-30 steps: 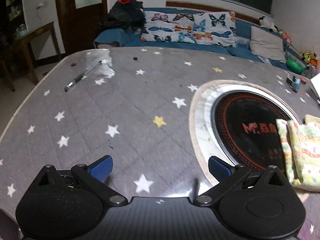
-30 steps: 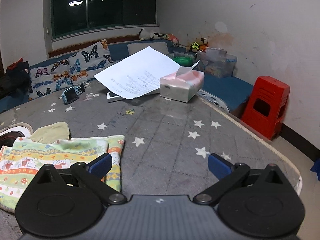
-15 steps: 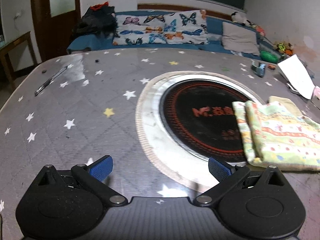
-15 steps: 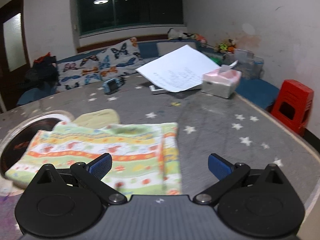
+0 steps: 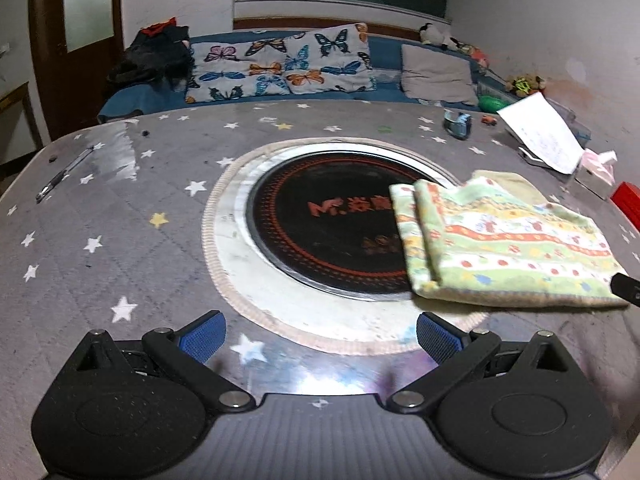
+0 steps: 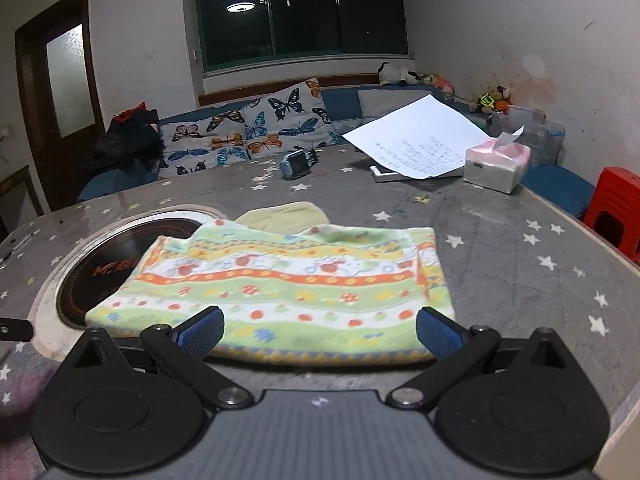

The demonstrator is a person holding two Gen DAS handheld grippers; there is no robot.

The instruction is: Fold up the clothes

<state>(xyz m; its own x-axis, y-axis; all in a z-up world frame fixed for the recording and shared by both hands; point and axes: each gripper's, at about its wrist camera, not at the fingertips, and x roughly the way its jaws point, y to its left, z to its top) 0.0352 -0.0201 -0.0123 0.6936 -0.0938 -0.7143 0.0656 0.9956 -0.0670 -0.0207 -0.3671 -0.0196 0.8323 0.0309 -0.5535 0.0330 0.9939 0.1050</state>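
Right gripper (image 6: pixel 320 330) spread wide, holding nothing, folded striped cloth (image 6: pixel 280 284) lying flat just ahead of its blue pads. Left gripper (image 5: pixel 322 338) likewise agape (also empty), cloth (image 5: pixel 504 240) ahead to its right, overlapping the round black hotplate (image 5: pixel 320 236).

Two low wrist views, both looking across the table

We see the folded green striped patterned cloth (image 5: pixel 500 248) (image 6: pixel 288 280) and round black inset hotplate (image 5: pixel 320 224) (image 6: pixel 100 272) in both: off right from the left camera, close ahead from the right one.
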